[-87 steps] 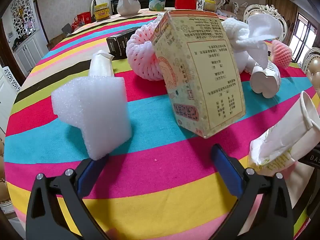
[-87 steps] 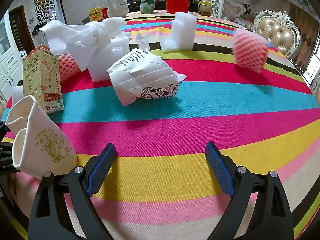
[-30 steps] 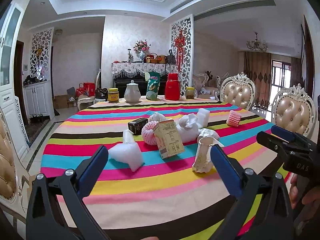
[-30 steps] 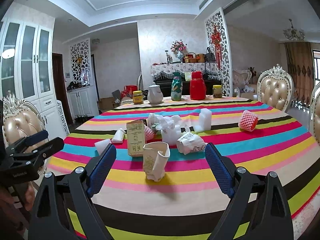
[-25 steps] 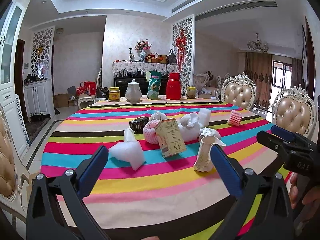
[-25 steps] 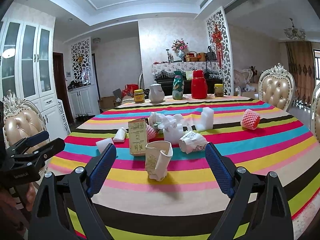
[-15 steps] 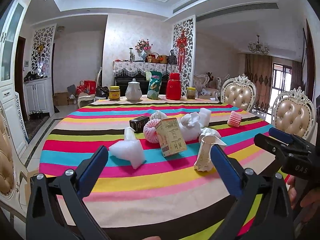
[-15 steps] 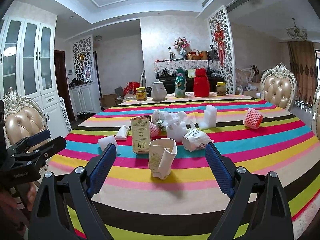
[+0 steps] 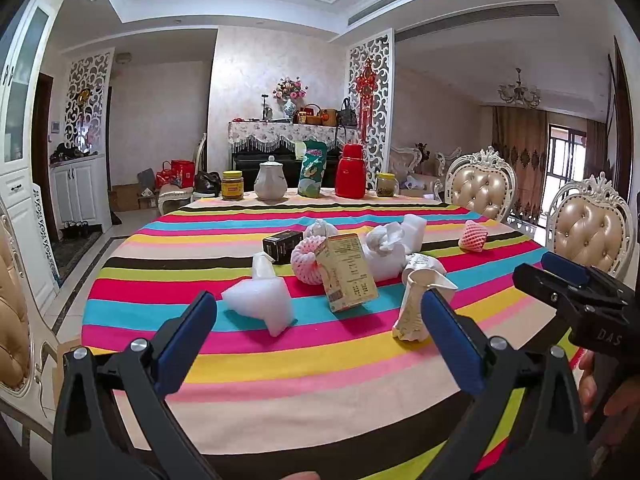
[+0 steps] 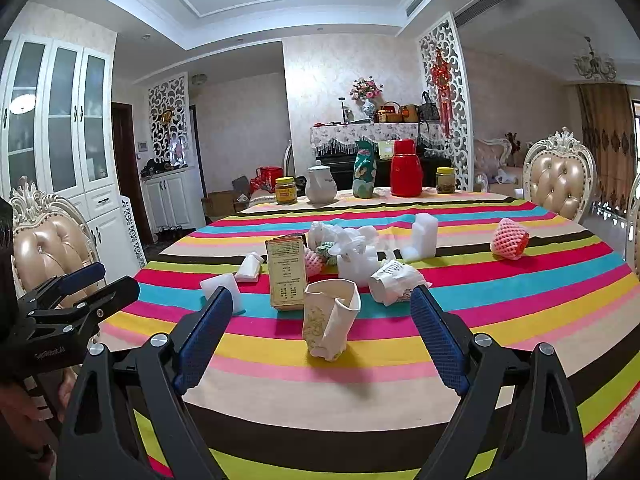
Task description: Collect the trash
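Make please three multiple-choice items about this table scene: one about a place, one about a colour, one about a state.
1. Where does the crumpled paper cup stand?
A. nearest the table's front edge, before the yellow carton
B. beside the teapot at the far side
C. on a chair

2. What colour is the thermos at the far side of the striped table?
A. green
B. red
C. black

3. In what state are the left gripper and the right gripper?
A. both open and empty
B. left shut on the carton
C. right shut on the cup

Key: 1 A, the cup is the closest piece, with the carton just behind it. 2 B, its body is plainly red. 3 A, each pair of blue fingers stands wide apart, with nothing between.
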The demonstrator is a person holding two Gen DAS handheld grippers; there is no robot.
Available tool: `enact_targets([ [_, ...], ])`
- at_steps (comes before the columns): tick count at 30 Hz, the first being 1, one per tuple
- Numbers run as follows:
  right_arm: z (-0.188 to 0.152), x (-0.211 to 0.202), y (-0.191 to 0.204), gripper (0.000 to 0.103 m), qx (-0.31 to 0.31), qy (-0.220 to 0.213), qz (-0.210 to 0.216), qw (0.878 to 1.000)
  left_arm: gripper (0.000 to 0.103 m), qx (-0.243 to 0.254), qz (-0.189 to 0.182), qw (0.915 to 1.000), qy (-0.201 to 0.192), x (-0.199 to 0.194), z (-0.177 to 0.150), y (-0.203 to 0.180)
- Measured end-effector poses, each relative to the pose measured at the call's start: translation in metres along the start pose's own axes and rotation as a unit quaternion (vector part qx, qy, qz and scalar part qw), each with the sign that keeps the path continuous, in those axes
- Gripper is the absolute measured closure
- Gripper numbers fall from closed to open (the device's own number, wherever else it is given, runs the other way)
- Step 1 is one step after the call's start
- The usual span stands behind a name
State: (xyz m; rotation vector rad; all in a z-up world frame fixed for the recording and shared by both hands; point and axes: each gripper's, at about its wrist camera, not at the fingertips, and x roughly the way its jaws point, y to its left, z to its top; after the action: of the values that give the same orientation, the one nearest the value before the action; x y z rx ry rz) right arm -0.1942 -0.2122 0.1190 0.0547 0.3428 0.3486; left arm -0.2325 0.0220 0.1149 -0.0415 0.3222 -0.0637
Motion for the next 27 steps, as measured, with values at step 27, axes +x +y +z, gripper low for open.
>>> enact_targets([
  [27, -0.0006, 0.0004, 0.0054, 0.018, -0.003, 0.001, 0.008, 1.0, 0.004, 0.013, -0.002, 0.9999, 0.0, 0.0016, -0.0008, -0.002],
])
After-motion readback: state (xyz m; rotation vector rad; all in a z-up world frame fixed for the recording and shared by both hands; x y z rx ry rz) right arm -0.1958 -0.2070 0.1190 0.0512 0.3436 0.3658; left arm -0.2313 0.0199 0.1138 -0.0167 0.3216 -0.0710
